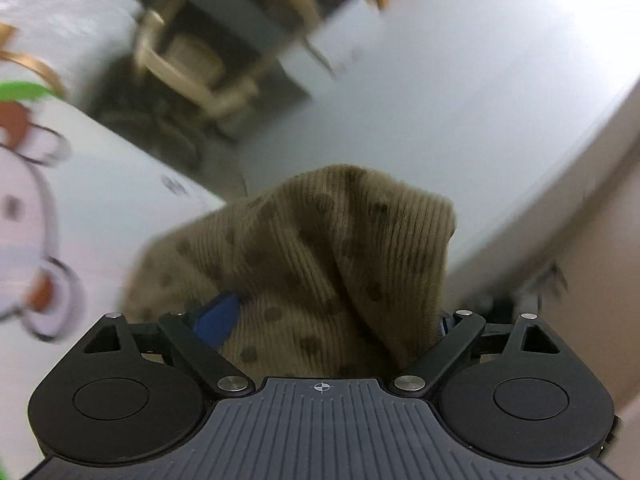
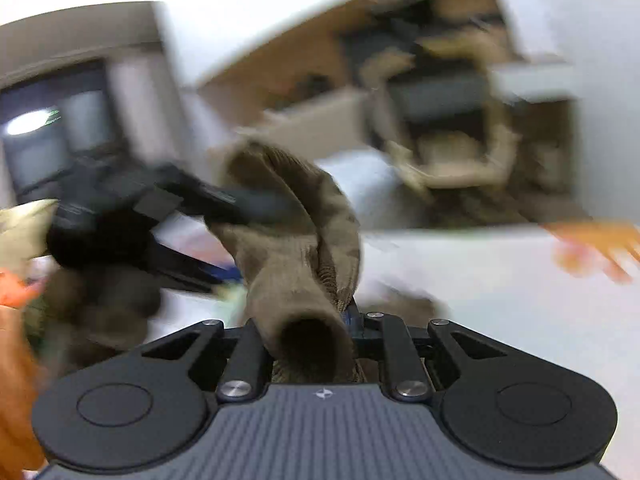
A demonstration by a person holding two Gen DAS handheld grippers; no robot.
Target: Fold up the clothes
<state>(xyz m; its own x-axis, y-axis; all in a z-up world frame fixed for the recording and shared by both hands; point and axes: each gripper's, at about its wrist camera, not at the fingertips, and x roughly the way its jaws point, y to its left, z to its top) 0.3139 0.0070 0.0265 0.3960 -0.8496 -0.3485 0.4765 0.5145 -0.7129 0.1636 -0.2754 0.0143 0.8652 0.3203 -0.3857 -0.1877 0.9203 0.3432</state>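
Brown ribbed spotted garment (image 1: pixel 320 264) held aloft above white table (image 1: pixel 460 128), bunched between both grippers.
Left gripper (image 1: pixel 320 320) jaws clenched on thick wad; right gripper (image 2: pixel 316 328) jaws clenched on rolled edge (image 2: pixel 308 344).
Risk: heavy blur suggests fast swing; cloth could slip out, twist, land crooked.

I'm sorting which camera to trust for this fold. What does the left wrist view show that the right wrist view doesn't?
Only the left wrist view shows dark dots on the brown ribbed garment, one blue finger against the cloth, and a cartoon print on the white surface.

Only the right wrist view shows the left gripper from outside, reaching into the cloth, plus an open tube-like end of the garment by the right gripper.

Both show the same garment bunched between the fingers, and heavy blur.
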